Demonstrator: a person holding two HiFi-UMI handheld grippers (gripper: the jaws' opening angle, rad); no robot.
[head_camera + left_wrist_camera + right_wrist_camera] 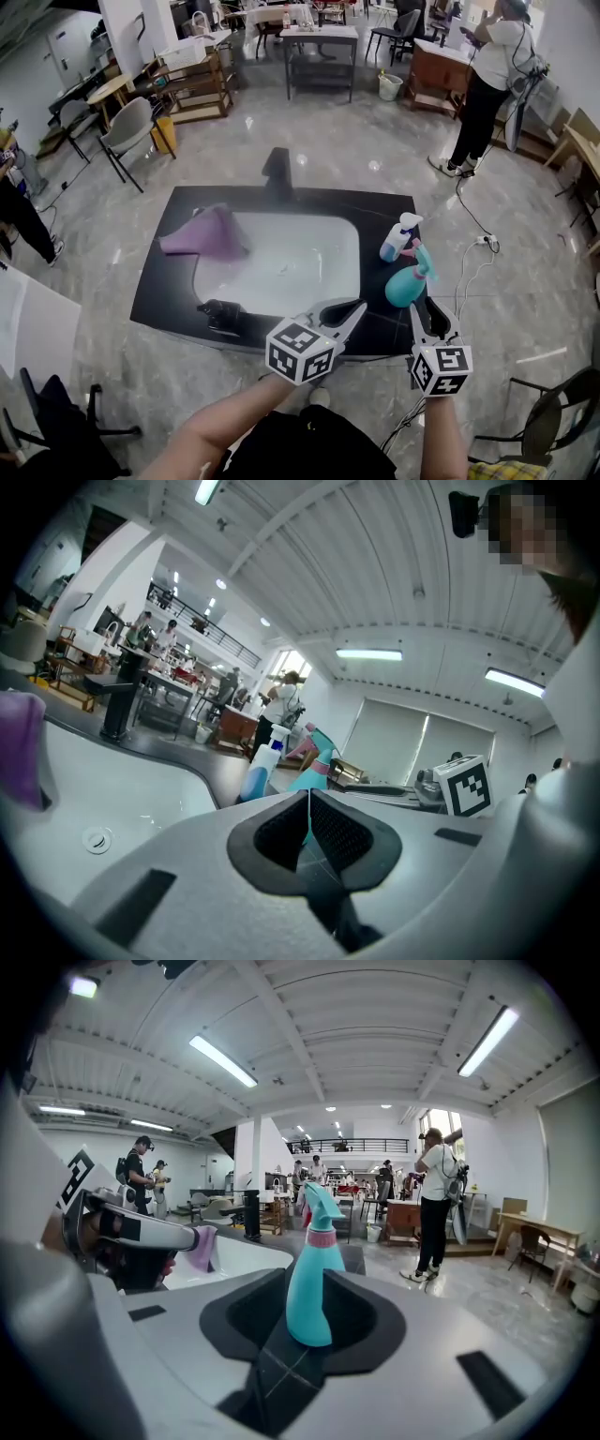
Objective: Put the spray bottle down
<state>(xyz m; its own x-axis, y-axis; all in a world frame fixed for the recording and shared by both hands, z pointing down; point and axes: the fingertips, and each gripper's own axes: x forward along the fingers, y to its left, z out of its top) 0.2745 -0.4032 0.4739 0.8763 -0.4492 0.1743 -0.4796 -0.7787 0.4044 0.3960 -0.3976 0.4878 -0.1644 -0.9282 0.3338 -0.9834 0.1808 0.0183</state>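
Teal spray bottle [409,286] upright just right of the sink [309,267], directly ahead of the right gripper [425,315].
Pear-shaped teal body, pink collar, teal trigger head. The right gripper's jaws stand half apart, framing the bottle without touching it; the left gripper [350,313] has its jaws together, empty.

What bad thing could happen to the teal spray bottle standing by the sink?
1. The fingers of the right gripper are open and very close to the teal spray bottle, so a careless move might knock it over.
2. It stands near the right edge of the counter, beside the white spray bottle. A bump could topple both or send one to the floor.
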